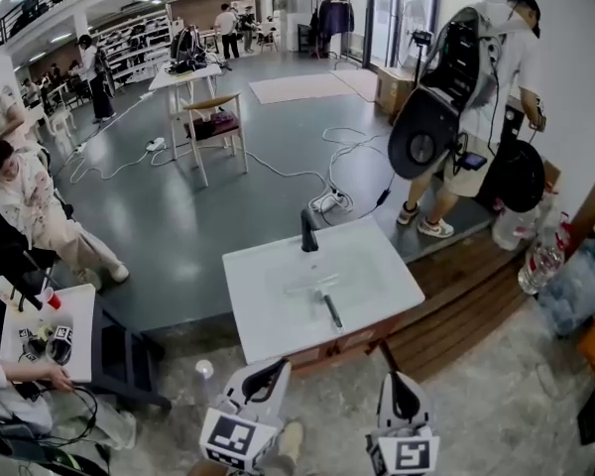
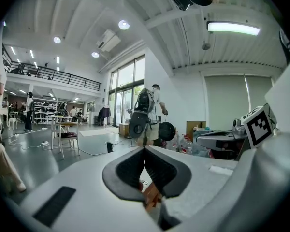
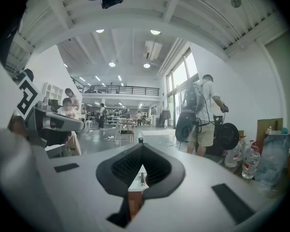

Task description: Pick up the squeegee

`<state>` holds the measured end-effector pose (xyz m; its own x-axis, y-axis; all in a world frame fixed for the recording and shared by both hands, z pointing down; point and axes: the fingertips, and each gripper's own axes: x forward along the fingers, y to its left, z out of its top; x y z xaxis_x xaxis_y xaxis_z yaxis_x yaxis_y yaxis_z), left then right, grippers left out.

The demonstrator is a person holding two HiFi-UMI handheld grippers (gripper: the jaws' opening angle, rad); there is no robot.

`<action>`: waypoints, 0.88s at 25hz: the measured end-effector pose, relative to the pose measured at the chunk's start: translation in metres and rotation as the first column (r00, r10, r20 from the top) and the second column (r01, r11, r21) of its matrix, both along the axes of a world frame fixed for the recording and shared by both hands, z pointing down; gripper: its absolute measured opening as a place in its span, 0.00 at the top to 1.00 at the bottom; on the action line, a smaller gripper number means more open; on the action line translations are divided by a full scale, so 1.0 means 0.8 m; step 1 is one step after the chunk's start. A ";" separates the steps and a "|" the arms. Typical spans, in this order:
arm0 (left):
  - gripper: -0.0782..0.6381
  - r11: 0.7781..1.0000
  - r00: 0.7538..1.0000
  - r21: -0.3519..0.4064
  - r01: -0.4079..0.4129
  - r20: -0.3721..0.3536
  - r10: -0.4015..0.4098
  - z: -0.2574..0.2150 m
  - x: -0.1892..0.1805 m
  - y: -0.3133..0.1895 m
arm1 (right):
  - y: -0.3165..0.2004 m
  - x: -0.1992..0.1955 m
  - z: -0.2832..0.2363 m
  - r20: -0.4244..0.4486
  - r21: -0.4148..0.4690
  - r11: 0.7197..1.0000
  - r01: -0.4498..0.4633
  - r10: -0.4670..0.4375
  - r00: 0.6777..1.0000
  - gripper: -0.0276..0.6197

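On the white basin top (image 1: pixel 263 310), near the black tap (image 1: pixel 308 232), the squeegee (image 1: pixel 324 300) is laid flat. Grey floor (image 1: pixel 228 196) is seen all round. Left gripper (image 2: pixel 145 150) and right gripper (image 3: pixel 142 147) are pinched shut, nothing held.

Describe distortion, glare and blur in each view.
Head view: fisheye bends the floor edges; the light is even, and the squeegee on the white sink reads clearly. Left gripper view: black vignette at the corners, the ceiling strip light blows out, and the near left gripper looks soft. Right gripper view: same vignette, and the windows glare.
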<state>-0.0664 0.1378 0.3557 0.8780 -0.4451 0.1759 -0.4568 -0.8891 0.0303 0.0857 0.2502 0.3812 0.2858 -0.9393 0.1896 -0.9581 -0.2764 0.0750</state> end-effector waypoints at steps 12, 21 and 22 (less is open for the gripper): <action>0.89 0.998 0.998 -0.018 -0.055 -0.005 0.055 0.008 0.028 -0.104 | -0.097 0.018 0.011 0.006 -0.024 0.998 -0.050 0.050 0.999 0.96; 0.89 0.996 0.999 -0.072 -0.046 -0.008 0.045 0.028 0.044 -0.142 | -0.145 0.031 0.019 -0.004 -0.037 0.999 -0.029 0.029 1.000 0.96; 0.89 0.996 0.999 -0.075 -0.042 -0.006 0.042 0.030 0.045 -0.147 | -0.151 0.034 0.022 -0.004 -0.042 0.999 -0.028 0.028 1.000 0.96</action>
